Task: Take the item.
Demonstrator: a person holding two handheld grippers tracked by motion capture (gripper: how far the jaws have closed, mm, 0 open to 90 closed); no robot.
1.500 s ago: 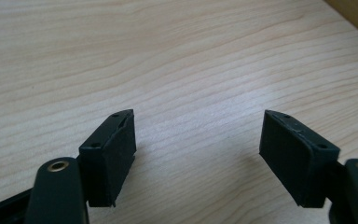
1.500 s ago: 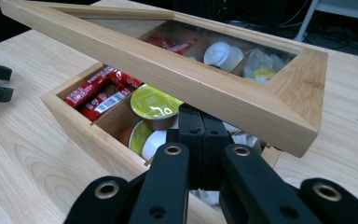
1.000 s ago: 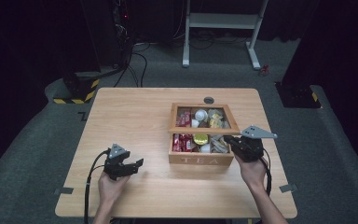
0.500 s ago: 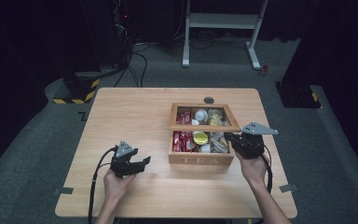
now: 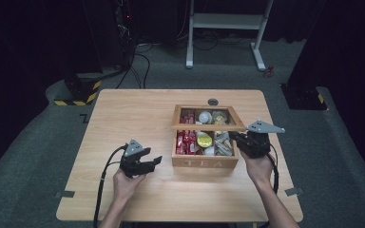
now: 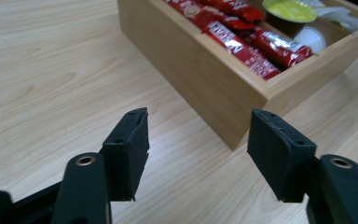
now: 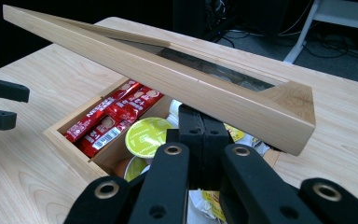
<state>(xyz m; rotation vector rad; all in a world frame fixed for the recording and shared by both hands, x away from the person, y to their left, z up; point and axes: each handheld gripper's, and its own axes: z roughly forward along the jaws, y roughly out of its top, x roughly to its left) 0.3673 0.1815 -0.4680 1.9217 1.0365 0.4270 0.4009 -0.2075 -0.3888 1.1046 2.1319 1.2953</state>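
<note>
Tea box (image 5: 204, 162): a light wooden box with "TEA" on its front wall, standing a little toward 3 o'clock from the middle of the table (image 5: 123, 114); its front edge faces the person.
Lid (image 5: 208, 127): a wooden frame with a glass pane, lifted at the front and tilted up over the back half of the box (in the right gripper view (image 7: 168, 74) it slants across as a long wooden bar above the contents).
Contents: red stick sachets (image 5: 185, 141) in the compartment at 9 o'clock inside the box, a yellow-topped capsule (image 5: 203, 139) in the middle, pale packets (image 5: 222, 142) toward 3 o'clock.
Right gripper (image 5: 241, 141): at the box's 3 o'clock corner, its jaws pressed together with no gap, reaching in under the raised lid; whether they touch the lid's underside I cannot tell. In its own view the joined jaws (image 7: 204, 135) sit just below the lid's front rail.
Left gripper (image 5: 153, 162): at 9 o'clock of the box, near it but apart, above bare table. Its jaws have just been closing, yet a clear gap stays between the pads (image 6: 133, 149) and nothing lies in it.
In the way: the box's near corner (image 6: 247, 116) stands just ahead of the left gripper's jaws; the raised lid hangs over the back compartments.
Around: a small dark round disc (image 5: 213, 101) on the table at 12 o'clock of the box; a black-and-yellow striped base (image 5: 78, 92) on the floor at 10 o'clock of the table; a white metal frame (image 5: 228, 21) at 12 o'clock, well apart.
</note>
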